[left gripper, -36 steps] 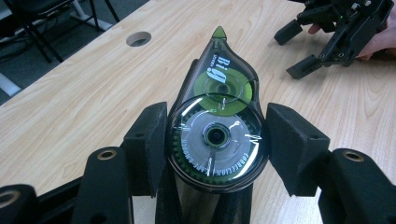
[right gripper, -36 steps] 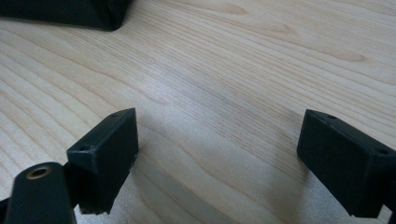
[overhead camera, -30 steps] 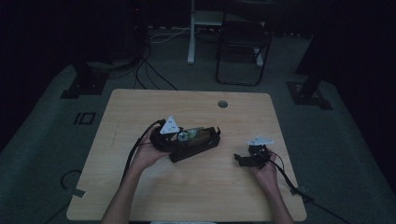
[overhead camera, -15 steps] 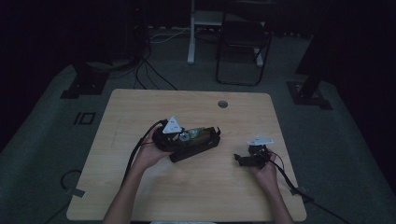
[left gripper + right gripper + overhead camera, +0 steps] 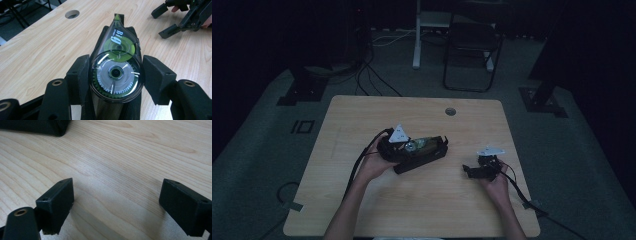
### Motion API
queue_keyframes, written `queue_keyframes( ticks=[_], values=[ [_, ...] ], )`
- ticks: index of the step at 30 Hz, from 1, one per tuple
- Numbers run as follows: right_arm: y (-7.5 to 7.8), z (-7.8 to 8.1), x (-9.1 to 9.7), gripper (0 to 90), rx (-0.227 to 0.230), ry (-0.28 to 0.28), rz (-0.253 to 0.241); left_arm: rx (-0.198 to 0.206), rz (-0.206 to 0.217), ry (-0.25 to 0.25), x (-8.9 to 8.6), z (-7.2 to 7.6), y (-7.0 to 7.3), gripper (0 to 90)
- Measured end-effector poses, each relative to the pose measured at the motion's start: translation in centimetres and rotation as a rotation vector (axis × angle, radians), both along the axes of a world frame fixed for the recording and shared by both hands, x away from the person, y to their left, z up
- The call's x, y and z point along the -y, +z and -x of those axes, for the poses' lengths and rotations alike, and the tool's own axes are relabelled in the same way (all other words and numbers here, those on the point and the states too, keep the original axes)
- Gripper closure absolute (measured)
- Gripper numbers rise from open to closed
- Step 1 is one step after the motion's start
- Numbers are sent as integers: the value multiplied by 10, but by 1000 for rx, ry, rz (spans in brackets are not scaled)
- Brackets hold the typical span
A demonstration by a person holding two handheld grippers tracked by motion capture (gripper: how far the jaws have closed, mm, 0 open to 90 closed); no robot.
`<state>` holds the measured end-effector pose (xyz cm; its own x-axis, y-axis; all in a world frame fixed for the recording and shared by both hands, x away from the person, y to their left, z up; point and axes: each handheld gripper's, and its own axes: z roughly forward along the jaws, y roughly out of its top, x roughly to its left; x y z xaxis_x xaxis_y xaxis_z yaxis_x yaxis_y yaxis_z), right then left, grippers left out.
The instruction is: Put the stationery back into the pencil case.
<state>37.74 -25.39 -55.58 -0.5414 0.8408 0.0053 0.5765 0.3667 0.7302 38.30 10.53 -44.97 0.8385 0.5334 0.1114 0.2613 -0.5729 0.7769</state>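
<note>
A clear correction tape dispenser [image 5: 116,75] with green and silver reels sits between the jaws of my left gripper [image 5: 116,71], and both pads press its round body. It hangs just over a long black case [image 5: 424,159] at the middle of the wooden table [image 5: 362,115]. In the high view my left gripper [image 5: 424,146] lies level, pointing right. My right gripper [image 5: 472,171] rests low on the table to the right, pointing left. Its jaws [image 5: 117,202] stand wide apart over bare wood. A corner of the black case [image 5: 37,126] lies ahead of it.
A round cable hole [image 5: 450,111] sits near the table's far edge. Cables trail from both grippers off the near side. A dark chair [image 5: 472,55] and stand bases stand on the floor beyond the table.
</note>
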Motion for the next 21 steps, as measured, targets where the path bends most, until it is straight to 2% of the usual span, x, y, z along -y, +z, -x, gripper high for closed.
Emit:
queue_keyframes(
  ticks=[21],
  values=[
    [0,0,0,125,0,0,0,-17,-13,2,7,-7,-8,417]
  ],
)
